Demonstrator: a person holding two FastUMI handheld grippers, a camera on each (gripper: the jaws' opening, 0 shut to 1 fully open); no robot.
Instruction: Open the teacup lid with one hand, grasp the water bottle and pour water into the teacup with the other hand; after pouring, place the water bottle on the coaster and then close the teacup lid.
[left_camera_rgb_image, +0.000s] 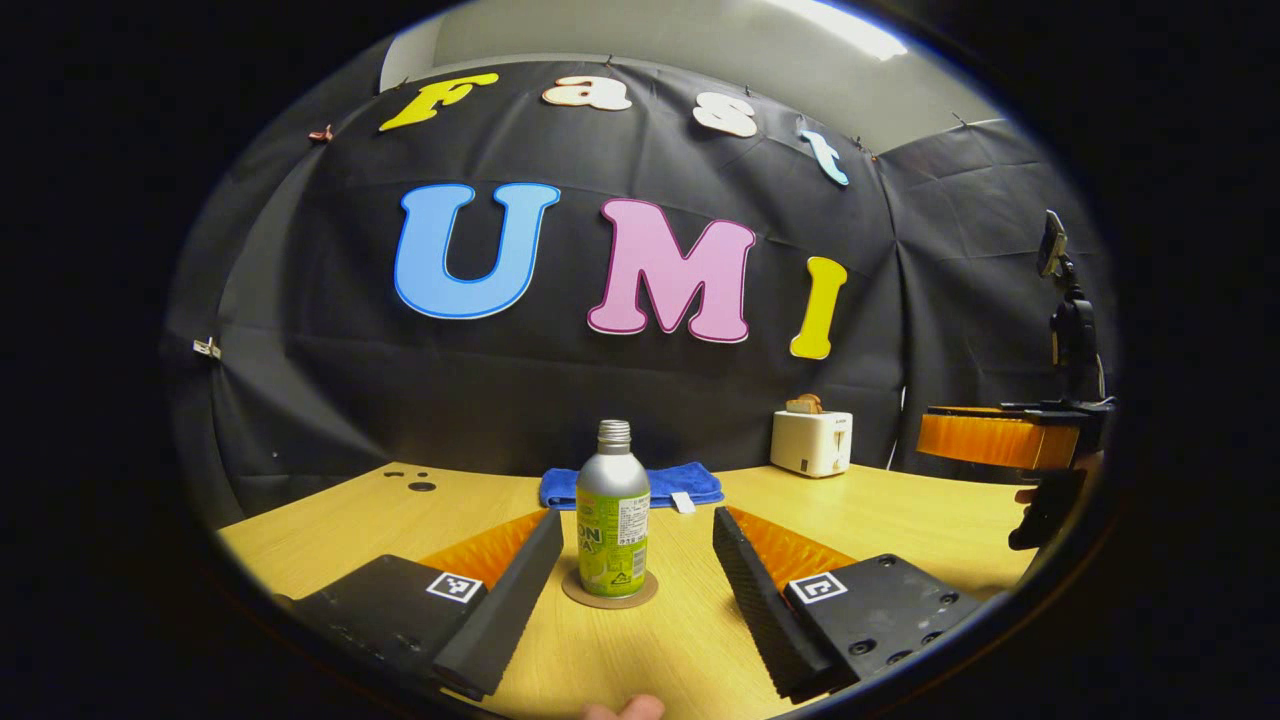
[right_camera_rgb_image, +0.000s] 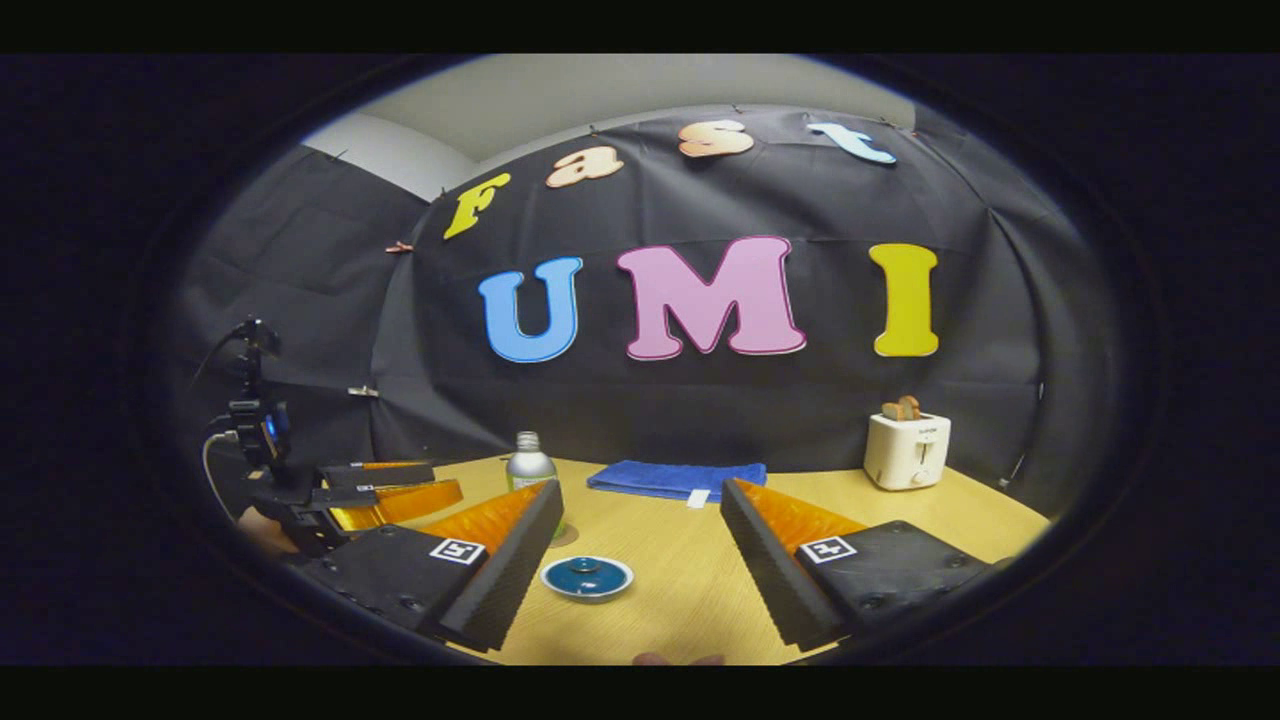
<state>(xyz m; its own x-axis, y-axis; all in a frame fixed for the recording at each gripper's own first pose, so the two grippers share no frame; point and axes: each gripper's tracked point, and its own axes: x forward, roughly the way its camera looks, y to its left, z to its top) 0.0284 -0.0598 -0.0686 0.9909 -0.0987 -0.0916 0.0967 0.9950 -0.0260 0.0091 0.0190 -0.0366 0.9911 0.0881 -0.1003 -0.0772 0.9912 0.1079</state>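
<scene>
A silver water bottle (left_camera_rgb_image: 612, 520) with a green label and a screw cap stands upright on a round brown coaster (left_camera_rgb_image: 610, 592) in the left gripper view. My left gripper (left_camera_rgb_image: 635, 527) is open, its fingers on either side of the bottle and apart from it. In the right gripper view, the teacup (right_camera_rgb_image: 587, 578) sits low on the table with its blue knobbed lid (right_camera_rgb_image: 586, 570) on it. My right gripper (right_camera_rgb_image: 640, 500) is open just behind and above the cup. The bottle (right_camera_rgb_image: 528, 464) is partly hidden behind one finger. The left gripper (right_camera_rgb_image: 375, 492) shows at the far left.
A folded blue towel (left_camera_rgb_image: 640, 485) lies at the back of the wooden table (left_camera_rgb_image: 880, 510). A white toaster (left_camera_rgb_image: 811, 441) with toast stands at the back right. The right gripper (left_camera_rgb_image: 1005, 438), held by a hand, hovers at the right edge. A phone on a stand (left_camera_rgb_image: 1062, 300) rises behind it.
</scene>
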